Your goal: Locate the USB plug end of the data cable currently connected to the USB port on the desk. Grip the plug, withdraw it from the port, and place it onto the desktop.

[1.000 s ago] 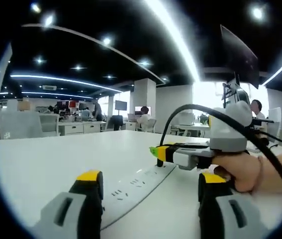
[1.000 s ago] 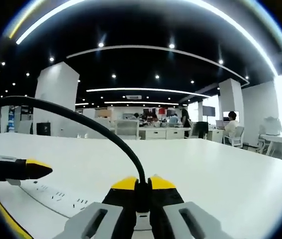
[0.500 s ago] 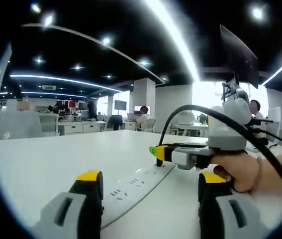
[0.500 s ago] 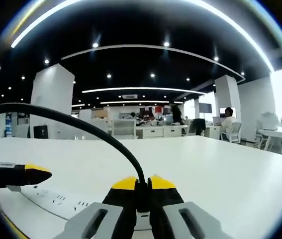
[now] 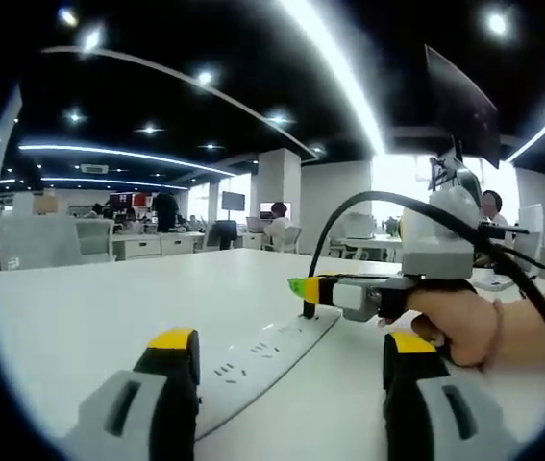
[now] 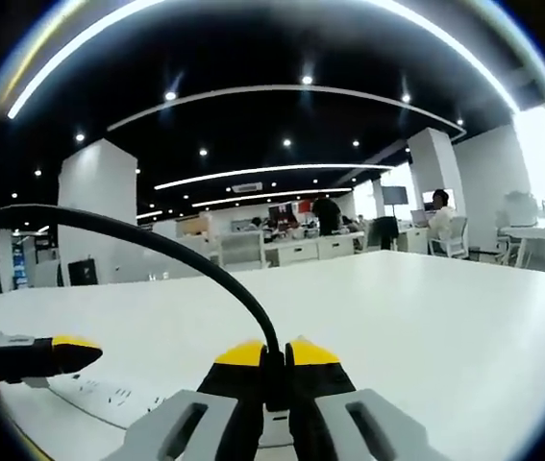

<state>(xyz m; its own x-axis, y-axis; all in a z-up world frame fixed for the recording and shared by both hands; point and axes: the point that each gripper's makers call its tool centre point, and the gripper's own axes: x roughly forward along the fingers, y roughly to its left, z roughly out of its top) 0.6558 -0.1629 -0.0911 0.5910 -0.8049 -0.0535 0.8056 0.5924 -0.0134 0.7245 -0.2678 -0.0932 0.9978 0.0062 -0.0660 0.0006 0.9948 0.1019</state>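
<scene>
Right claw (image 6: 274, 363) clamped on the black cable (image 6: 157, 245) above the power strip (image 6: 109, 396), left claw (image 5: 286, 351) wide over the white table (image 5: 80, 307), hand (image 5: 455, 327) holding right claw, plug hidden between the jaws

Table (image 5: 80, 307): plain white.
Power strip (image 5: 258, 357): white, dark slots.
Cable (image 6: 157, 245): black.
My left gripper (image 5: 291, 370): grey, yellow-tipped black jaws.
My right gripper (image 6: 274, 357): same grey, yellow and black.
</scene>
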